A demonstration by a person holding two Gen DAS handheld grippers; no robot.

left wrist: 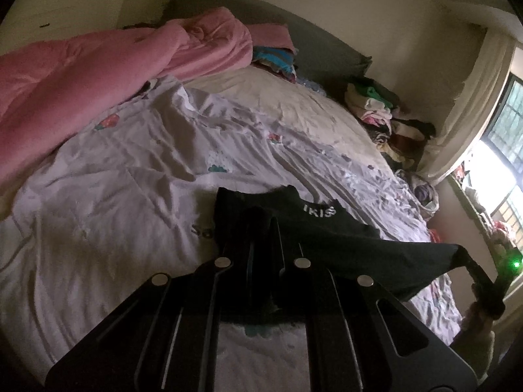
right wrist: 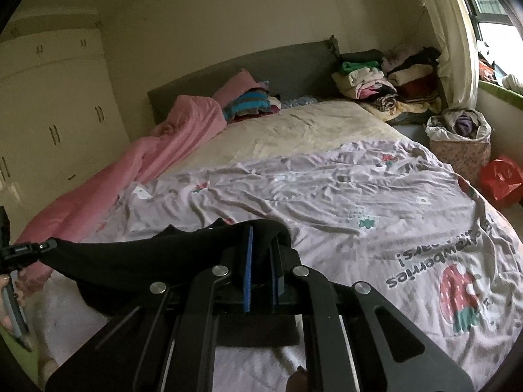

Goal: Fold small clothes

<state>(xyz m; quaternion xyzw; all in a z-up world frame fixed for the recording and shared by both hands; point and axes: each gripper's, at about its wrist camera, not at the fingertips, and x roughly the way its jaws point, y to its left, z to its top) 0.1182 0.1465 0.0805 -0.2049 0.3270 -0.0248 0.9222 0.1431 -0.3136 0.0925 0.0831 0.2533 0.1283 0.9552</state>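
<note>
A small black garment [left wrist: 343,238] with white lettering on its band hangs stretched between both grippers, above a lilac strawberry-print sheet [left wrist: 114,212] on the bed. In the left wrist view my left gripper [left wrist: 261,225] is shut on the garment's left end. The right gripper [left wrist: 470,261] pinches the far corner at the right edge. In the right wrist view my right gripper [right wrist: 261,248], with blue pads [right wrist: 249,268], is shut on a bunched fold of the garment [right wrist: 147,254]. From there the cloth runs left to the left gripper [right wrist: 32,248], held by a hand.
A pink blanket [left wrist: 81,81] lies along the bed's left side. Piles of clothes [right wrist: 385,81] sit at the far right by the grey headboard [right wrist: 261,65]. A laundry basket [right wrist: 457,140] and a red bag [right wrist: 500,176] stand right of the bed, a wardrobe [right wrist: 49,114] on the left.
</note>
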